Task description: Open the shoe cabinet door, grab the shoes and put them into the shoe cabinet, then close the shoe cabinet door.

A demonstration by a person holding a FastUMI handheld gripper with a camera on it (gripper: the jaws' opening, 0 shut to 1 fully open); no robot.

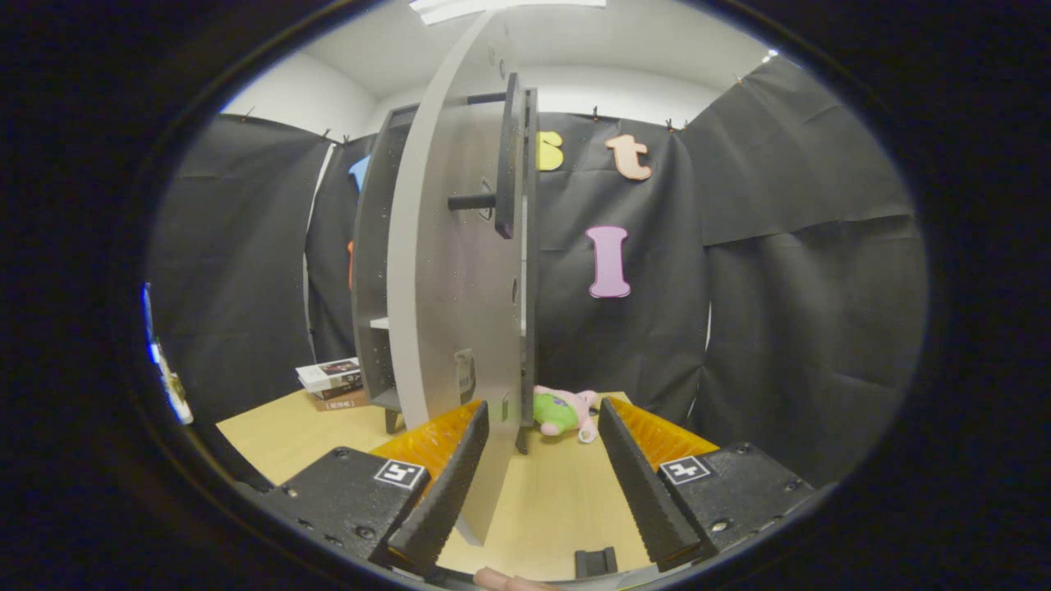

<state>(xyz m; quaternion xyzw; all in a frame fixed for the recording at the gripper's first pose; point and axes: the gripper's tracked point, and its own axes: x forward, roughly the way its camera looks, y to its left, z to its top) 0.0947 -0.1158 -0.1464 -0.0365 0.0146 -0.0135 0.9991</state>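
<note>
The shoe cabinet (371, 246) is a tall dark unit standing on the wooden table (558, 501), with a pale shelf visible inside. Its grey door (452, 271) is swung out towards me and seen nearly edge-on. A black bar handle (507, 156) stands off the door high up. My gripper (543, 406) is open. The door's lower edge runs down between the fingers, close against the left finger (443, 484), while the right finger (644, 484) stands well apart from it. Nothing is pinched between the fingers.
A green and pink plush toy (562, 410) lies on the table just beyond the fingertips, right of the cabinet's foot. A stack of books (332, 382) sits left of the cabinet. Black cloth walls close in behind and on both sides. A person's fingertip (509, 581) shows below the fingers.
</note>
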